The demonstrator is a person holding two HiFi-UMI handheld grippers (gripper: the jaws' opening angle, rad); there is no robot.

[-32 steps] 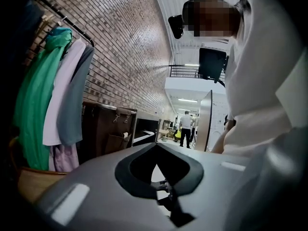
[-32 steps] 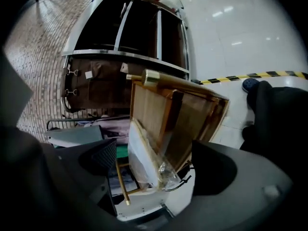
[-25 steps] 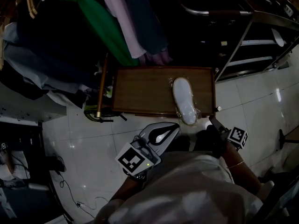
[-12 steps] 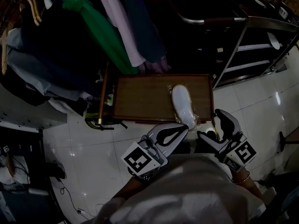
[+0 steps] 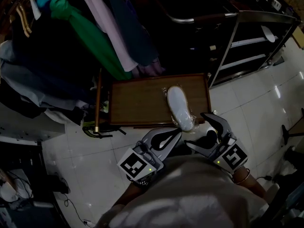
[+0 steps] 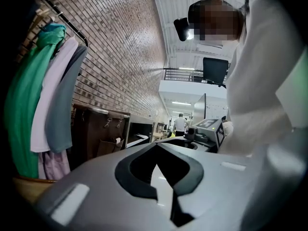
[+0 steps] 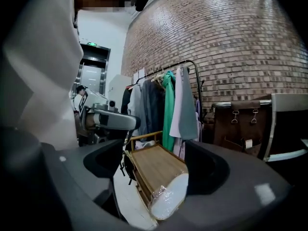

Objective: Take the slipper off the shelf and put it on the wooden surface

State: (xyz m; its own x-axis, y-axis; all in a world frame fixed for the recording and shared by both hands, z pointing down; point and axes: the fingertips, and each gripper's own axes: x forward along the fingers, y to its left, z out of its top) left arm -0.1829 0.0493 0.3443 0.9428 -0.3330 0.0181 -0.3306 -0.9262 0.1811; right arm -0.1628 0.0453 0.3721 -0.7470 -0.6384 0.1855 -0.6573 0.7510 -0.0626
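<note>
You are holding the left gripper (image 5: 176,133) with jaws pressed together on nothing. The right gripper (image 5: 197,131) has just been opening its jaws, now standing spread, nothing between them. Just past its tips the slipper (image 5: 178,106) is lying on the tray (image 5: 137,103), toward its right end. Clothes (image 5: 95,37) are hanging beyond

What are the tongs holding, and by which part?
Nothing. The slipper lies free on the wooden surface; the right tongs, jaws just opening, and the shut left tongs are empty.
</note>
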